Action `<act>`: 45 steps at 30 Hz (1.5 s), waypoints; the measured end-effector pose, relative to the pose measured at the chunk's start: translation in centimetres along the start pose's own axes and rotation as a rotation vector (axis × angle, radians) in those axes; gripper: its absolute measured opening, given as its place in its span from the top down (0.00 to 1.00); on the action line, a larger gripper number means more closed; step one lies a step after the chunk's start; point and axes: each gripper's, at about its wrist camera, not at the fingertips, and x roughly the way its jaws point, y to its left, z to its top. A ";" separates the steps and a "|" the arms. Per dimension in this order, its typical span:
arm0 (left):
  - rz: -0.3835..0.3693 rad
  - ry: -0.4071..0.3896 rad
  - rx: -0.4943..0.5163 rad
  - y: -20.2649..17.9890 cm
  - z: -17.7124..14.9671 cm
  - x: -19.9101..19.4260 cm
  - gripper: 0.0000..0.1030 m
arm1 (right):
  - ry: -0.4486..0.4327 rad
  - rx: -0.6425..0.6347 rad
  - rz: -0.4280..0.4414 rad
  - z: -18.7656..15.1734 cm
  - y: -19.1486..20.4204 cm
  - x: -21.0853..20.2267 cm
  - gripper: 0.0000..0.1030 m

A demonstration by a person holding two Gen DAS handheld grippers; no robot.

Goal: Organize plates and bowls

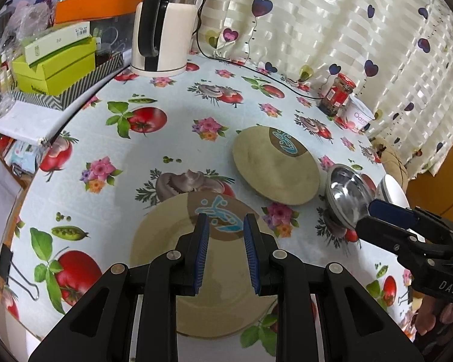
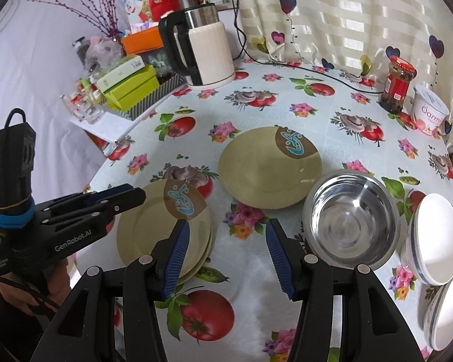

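A stack of tan plates (image 2: 154,229) with a blue emblem lies at the table's near left; it also shows in the left wrist view (image 1: 163,247). A single tan plate (image 2: 268,169) lies further back, seen too in the left wrist view (image 1: 274,166). A steel bowl (image 2: 351,220) stands right of it, also in the left wrist view (image 1: 347,196). Two white bowls (image 2: 435,238) stand at the right edge. My left gripper (image 1: 226,232) is open and empty just above the plate stack. My right gripper (image 2: 226,238) is open and empty, between the stack and the steel bowl.
A white kettle (image 2: 208,51) with its cord stands at the back. A red-lidded jar (image 2: 397,84) and a yogurt tub (image 2: 430,114) stand at the back right by the curtain. Green boxes (image 2: 130,87) and clutter sit on a shelf at the left.
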 end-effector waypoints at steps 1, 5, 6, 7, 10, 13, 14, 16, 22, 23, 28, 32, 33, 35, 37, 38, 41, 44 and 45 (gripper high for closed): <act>0.004 0.001 0.002 -0.1 0.1 0.0 0.77 | -0.004 0.004 0.004 0.1 -0.3 -0.1 0.49; 0.017 0.009 0.006 -0.7 0.8 0.4 0.75 | -0.018 0.018 0.016 0.3 -1.4 -0.4 0.49; 0.018 0.010 0.005 -0.8 0.9 0.4 0.75 | -0.018 0.022 0.018 0.5 -1.7 -0.3 0.49; 0.015 0.008 0.007 -1.0 1.1 0.5 0.75 | -0.019 0.025 0.020 0.5 -1.9 -0.3 0.49; 0.016 0.004 0.014 -1.4 1.5 0.8 0.75 | -0.025 0.028 0.021 0.9 -2.6 -0.3 0.49; 0.016 0.015 0.018 -1.7 1.9 1.4 0.75 | -0.027 0.033 0.020 1.3 -3.2 -0.1 0.49; 0.020 0.017 0.020 -1.8 2.0 1.6 0.75 | -0.027 0.034 0.020 1.5 -3.4 0.0 0.49; 0.018 0.020 0.022 -2.0 2.2 1.9 0.75 | -0.023 0.038 0.020 1.7 -3.7 0.3 0.49; 0.021 0.014 0.029 -2.3 2.9 2.6 0.75 | -0.010 0.045 0.024 2.3 -4.3 1.1 0.49; 0.019 0.014 0.029 -2.3 3.0 2.6 0.75 | -0.007 0.044 0.023 2.4 -4.4 1.2 0.49; -0.003 0.011 0.025 -2.3 3.9 3.1 0.75 | 0.003 0.038 0.026 3.1 -4.6 1.8 0.49; -0.020 0.017 0.008 -2.1 4.6 3.7 0.75 | 0.013 0.034 0.018 3.9 -5.1 2.4 0.49; -0.021 0.018 0.007 -2.1 4.8 3.9 0.75 | 0.018 0.035 0.019 4.2 -5.3 2.7 0.49; -0.024 0.021 0.002 -2.0 5.1 4.4 0.75 | 0.028 0.035 0.017 4.6 -5.8 3.2 0.49; -0.025 0.031 -0.011 -1.9 5.5 5.1 0.75 | 0.037 0.037 0.009 4.9 -6.3 3.6 0.49; -0.022 0.038 -0.016 -1.8 5.7 5.6 0.75 | 0.042 0.041 0.008 5.2 -6.6 4.0 0.49; -0.015 0.055 -0.027 -1.7 6.1 6.7 0.75 | 0.061 0.052 0.008 5.7 -7.5 4.9 0.50; -0.010 0.077 -0.041 -1.7 6.5 8.0 0.75 | 0.085 0.056 -0.002 6.5 -8.4 6.2 0.53; -0.006 0.084 -0.045 -1.7 6.6 8.4 0.75 | 0.092 0.058 -0.003 6.7 -8.6 6.6 0.54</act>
